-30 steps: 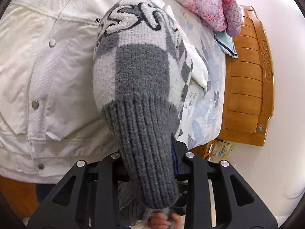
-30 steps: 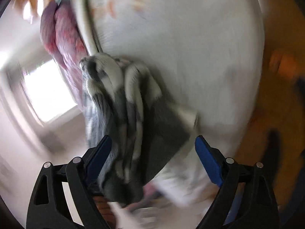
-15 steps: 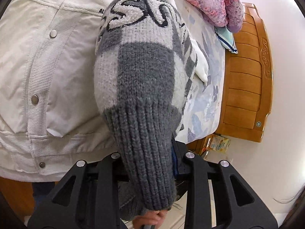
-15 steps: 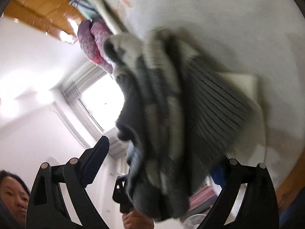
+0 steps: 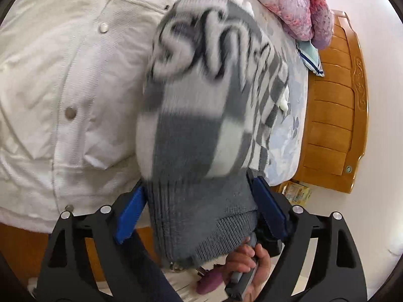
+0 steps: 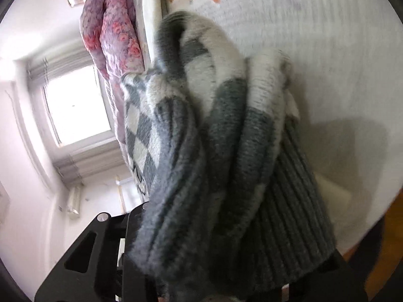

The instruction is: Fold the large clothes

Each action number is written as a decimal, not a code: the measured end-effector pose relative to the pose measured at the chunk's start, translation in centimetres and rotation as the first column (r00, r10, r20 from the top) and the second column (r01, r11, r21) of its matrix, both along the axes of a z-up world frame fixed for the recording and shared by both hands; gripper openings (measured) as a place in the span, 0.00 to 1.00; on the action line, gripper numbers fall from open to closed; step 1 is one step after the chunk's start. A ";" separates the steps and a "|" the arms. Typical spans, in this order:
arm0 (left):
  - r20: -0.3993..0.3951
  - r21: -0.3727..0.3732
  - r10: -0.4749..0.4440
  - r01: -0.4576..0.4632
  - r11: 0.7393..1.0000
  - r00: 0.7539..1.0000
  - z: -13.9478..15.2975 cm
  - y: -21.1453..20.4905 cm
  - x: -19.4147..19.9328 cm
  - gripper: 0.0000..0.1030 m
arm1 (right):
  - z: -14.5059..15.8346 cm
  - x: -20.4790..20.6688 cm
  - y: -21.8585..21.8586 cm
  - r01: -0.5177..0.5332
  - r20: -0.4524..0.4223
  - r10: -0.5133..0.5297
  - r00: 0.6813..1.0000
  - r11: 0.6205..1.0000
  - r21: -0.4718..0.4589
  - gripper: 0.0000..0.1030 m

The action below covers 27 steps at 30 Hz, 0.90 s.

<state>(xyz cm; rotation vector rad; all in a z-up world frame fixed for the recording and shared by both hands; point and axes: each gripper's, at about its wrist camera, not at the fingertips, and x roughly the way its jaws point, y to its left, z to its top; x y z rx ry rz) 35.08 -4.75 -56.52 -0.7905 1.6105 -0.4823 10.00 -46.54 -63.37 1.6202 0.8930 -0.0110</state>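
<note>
A grey and white checked knit sweater (image 5: 201, 130) with lettering hangs bunched between both grippers, above the bed. My left gripper (image 5: 199, 209) now stands open, its blue pads (image 5: 129, 216) apart on either side of the grey ribbed hem. In the right wrist view the sweater (image 6: 214, 151) fills the frame in thick folds, and my right gripper (image 6: 226, 259) appears shut on its ribbed hem; the fingertips are hidden by the cloth.
A white jacket (image 5: 63, 88) with snap buttons lies spread on the bed. A pink floral quilt (image 5: 289, 7) is piled at the bed's far end by the wooden bed frame (image 5: 335, 115). A window (image 6: 75, 105) shows in the right wrist view.
My left gripper's jaws have opened from shut on the sweater hem. My right gripper has closed in on the sweater, which now covers its fingers.
</note>
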 end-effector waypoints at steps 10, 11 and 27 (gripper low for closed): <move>0.126 0.143 0.038 -0.056 0.988 0.991 -4.5 -1.2 4.6 0.91 | -0.8 1.8 -1.2 -0.170 -0.043 0.168 0.985 0.985 -0.043 0.32; 0.134 0.154 0.037 -0.058 0.986 0.990 -5.0 -1.7 4.9 0.92 | -0.7 2.6 -1.5 -0.186 -0.050 0.183 0.982 0.981 -0.050 0.32; 0.506 0.195 -0.020 -0.092 0.976 0.862 4.3 -16.6 3.3 0.63 | 12.2 6.9 -10.7 -0.354 -0.010 0.438 0.899 0.712 -0.607 0.29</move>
